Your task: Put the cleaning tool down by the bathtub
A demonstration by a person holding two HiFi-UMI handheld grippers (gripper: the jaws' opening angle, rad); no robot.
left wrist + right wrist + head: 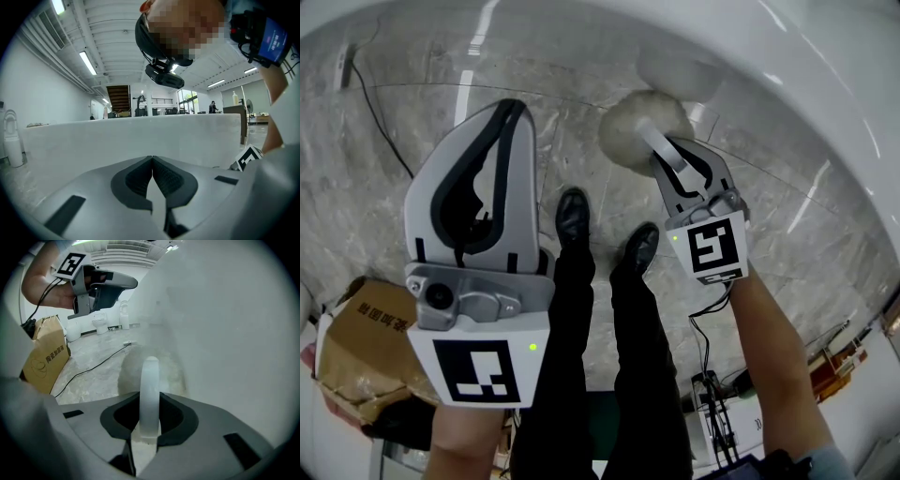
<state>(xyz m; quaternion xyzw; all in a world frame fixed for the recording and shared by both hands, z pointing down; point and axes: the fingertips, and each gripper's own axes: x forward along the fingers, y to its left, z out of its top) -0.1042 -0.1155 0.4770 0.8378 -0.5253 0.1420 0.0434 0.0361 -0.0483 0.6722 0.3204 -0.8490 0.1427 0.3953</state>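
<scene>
The cleaning tool [639,128] is gripped by its white handle in the jaws of the right gripper [667,159]. Its fluffy head is held close beside the bathtub [825,84], seemingly just above the floor [422,103]. The jaws of the left gripper [511,108] are closed on nothing.

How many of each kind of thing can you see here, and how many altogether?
grippers: 2, the left gripper and right gripper
cleaning tool: 1
bathtub: 1
cardboard box: 1
shoes: 2
Total: 7
</scene>
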